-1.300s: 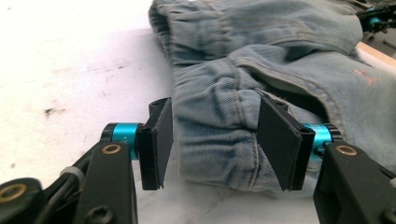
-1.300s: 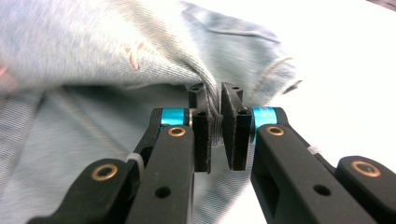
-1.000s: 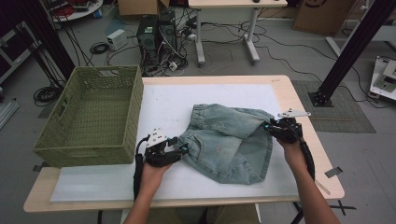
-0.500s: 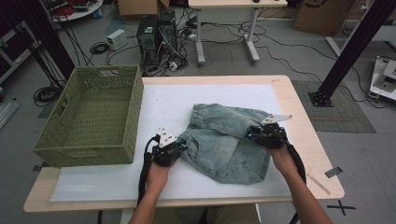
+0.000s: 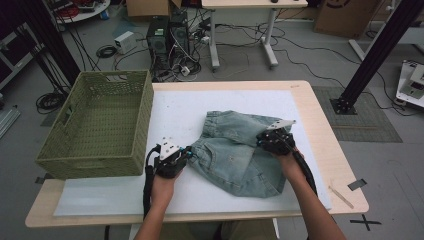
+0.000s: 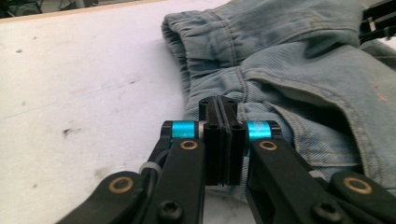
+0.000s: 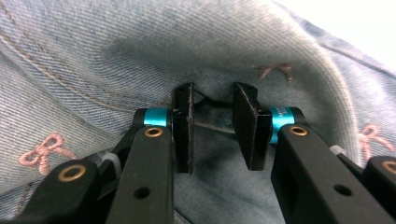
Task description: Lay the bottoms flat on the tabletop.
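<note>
A pair of light denim shorts (image 5: 235, 155) lies crumpled on the white mat (image 5: 175, 105). My left gripper (image 5: 190, 151) lies at the shorts' left edge. In the left gripper view its jaws (image 6: 218, 100) are pressed together on that edge of the denim (image 6: 303, 70). My right gripper (image 5: 260, 140) is over the shorts' right part. Its jaws (image 7: 212, 93) hold a thick seam fold of the denim (image 7: 140, 46), which has pink bows stitched on. They have just been opening a little, and the fold is still between them.
A green woven basket (image 5: 100, 160) stands on the table's left side, close to my left hand. The table's wooden rim (image 5: 330, 150) runs to the right of the mat. Desks, computers and cables stand on the floor beyond.
My right gripper has carried the shorts' right side leftward, folding it over the middle. My left gripper's jaws have closed at the shorts' left edge.
</note>
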The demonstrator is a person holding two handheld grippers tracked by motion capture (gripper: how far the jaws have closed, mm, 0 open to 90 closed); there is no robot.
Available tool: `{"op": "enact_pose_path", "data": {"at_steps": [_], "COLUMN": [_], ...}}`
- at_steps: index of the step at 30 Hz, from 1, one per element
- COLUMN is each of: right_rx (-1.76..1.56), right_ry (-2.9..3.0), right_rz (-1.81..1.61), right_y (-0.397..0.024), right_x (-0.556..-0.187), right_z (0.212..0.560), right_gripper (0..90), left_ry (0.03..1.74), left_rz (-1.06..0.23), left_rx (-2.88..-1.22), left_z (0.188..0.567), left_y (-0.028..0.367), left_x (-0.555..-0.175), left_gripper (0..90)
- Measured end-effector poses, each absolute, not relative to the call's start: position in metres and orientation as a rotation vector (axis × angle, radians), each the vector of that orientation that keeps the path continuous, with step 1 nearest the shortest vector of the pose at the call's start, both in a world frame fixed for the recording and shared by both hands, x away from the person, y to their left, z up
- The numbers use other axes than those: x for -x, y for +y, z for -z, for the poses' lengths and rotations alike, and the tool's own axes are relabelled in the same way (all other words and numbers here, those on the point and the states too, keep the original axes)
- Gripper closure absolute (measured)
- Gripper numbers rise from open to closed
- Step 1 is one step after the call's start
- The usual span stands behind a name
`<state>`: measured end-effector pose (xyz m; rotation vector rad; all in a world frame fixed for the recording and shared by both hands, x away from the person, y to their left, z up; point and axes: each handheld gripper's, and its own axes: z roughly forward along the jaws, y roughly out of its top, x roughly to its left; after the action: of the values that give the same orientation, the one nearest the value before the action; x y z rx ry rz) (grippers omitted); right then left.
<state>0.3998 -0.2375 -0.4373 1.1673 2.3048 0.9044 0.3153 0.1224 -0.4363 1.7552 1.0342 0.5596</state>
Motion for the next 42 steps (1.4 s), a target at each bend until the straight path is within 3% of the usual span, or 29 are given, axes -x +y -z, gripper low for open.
{"op": "enact_pose_path", "data": {"at_steps": [4, 8, 13, 20, 26, 32, 34, 38, 42], "right_rx": [-1.109, -1.006, -1.062, -1.126, -1.200, -1.335, -1.317, -1.257, -1.159], "right_ry": [2.336, 2.301, 2.326, 2.290, 2.201, 2.056, 2.060, 2.094, 2.157], "right_rz": [-0.866, -0.745, -0.810, -0.984, -0.982, -0.970, -0.995, -1.073, -1.073], "right_y": [-0.230, -0.221, -0.232, -0.270, -0.300, -0.338, -0.338, -0.331, -0.316], "right_x": [-0.399, -0.396, -0.396, -0.380, -0.373, -0.365, -0.362, -0.356, -0.344], "right_z": [0.443, 0.445, 0.441, 0.428, 0.424, 0.419, 0.419, 0.416, 0.415], "right_gripper": [66.9, 88.6, 89.8, 89.8, 89.8, 89.5, 87.2, 72.1, 69.7], "left_ry": [1.034, 1.033, 1.032, 1.036, 1.041, 1.036, 1.030, 1.025, 1.018], "left_rz": [-0.544, -0.536, -0.529, -0.526, -0.510, -0.491, -0.474, -0.434, -0.391], "left_rx": [-1.756, -1.752, -1.745, -1.735, -1.722, -1.708, -1.711, -1.744, -1.791], "left_z": [0.437, 0.437, 0.436, 0.436, 0.436, 0.436, 0.436, 0.439, 0.443], "left_y": [0.121, 0.123, 0.125, 0.128, 0.124, 0.123, 0.122, 0.116, 0.109], "left_x": [-0.316, -0.315, -0.315, -0.314, -0.315, -0.316, -0.317, -0.321, -0.324], "left_gripper": [76.0, 73.5, 72.2, 70.7, 57.4, 50.8, 49.4, 44.0, 42.5]}}
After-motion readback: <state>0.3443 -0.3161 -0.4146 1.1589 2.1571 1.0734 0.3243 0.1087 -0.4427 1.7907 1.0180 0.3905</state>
